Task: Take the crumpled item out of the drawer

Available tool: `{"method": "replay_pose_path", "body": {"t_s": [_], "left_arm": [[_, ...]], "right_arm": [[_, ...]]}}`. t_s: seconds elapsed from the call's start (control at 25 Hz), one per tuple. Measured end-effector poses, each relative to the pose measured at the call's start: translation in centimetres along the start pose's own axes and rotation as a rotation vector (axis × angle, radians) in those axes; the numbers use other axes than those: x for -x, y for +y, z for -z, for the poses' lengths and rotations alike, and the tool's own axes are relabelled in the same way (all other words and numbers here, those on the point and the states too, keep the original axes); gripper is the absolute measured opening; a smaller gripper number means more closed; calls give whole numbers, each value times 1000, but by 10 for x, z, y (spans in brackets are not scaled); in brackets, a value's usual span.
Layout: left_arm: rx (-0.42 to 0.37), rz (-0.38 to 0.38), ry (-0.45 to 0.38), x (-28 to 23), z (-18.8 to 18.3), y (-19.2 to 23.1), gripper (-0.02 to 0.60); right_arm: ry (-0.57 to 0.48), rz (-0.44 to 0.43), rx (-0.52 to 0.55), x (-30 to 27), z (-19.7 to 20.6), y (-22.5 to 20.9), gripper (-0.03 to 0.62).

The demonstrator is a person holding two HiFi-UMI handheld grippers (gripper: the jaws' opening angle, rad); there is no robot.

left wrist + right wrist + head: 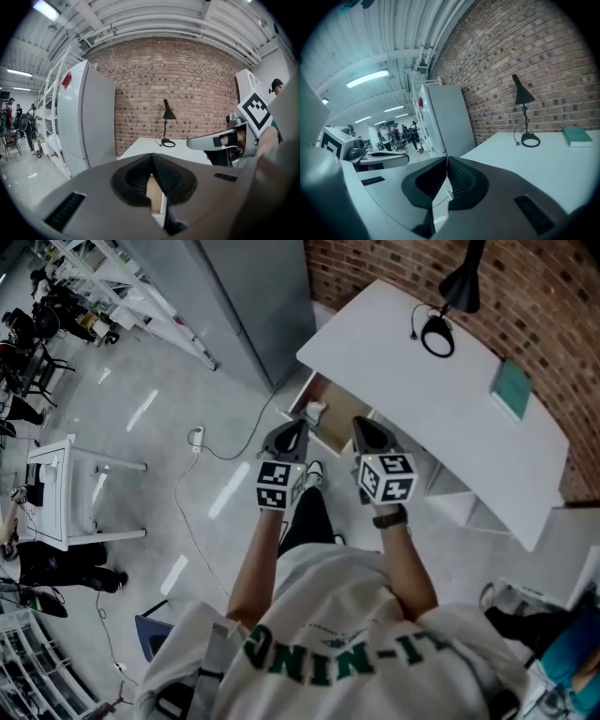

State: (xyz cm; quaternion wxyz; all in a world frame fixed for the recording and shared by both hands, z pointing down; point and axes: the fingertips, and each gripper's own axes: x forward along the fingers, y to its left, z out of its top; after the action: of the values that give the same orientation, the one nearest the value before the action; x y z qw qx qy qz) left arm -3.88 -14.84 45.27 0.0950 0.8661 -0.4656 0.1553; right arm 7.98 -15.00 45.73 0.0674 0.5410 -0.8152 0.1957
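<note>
Drawer open, lift not yet begun: my left claw [289, 435] and right claw [367, 434] hover above the open wooden drawer [336, 424] under the white worktop [422, 399], each pressed together on nothing. The pale crumpled item [315, 412] lies untouched at the drawer's left end. Reaching in, pinching it and lifting it out all remain.

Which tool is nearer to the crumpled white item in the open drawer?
Left. The left tool is close beside the crumpled item; the right tool is farther to its right.
</note>
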Motion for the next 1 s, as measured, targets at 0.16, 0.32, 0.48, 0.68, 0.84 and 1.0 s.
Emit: {"method": "replay_pose_path", "body": {"t_s": [0.16,0.32,0.48,0.68,0.84,1.0], "left_arm": [[12,20,50,-34,17,21,0],[18,42,102,-71,40,36,0],[-11,31,154,-113,63,61,0],[10,46,219,-162,99,91,2],[0,97,277,-205,132,96,2],[-65,168,348,-239,169,111,5]], "right_arm": [[55,9,-36,-27,15,-5,6],[109,16,-50,-57,33,-16,6],[162,20,-84,-92,58,-24,6],[216,42,-172,-133,90,-35,6],[246,66,-184,-161,109,-62,6],[276,109,-186,-194,130,-75,6]]}}
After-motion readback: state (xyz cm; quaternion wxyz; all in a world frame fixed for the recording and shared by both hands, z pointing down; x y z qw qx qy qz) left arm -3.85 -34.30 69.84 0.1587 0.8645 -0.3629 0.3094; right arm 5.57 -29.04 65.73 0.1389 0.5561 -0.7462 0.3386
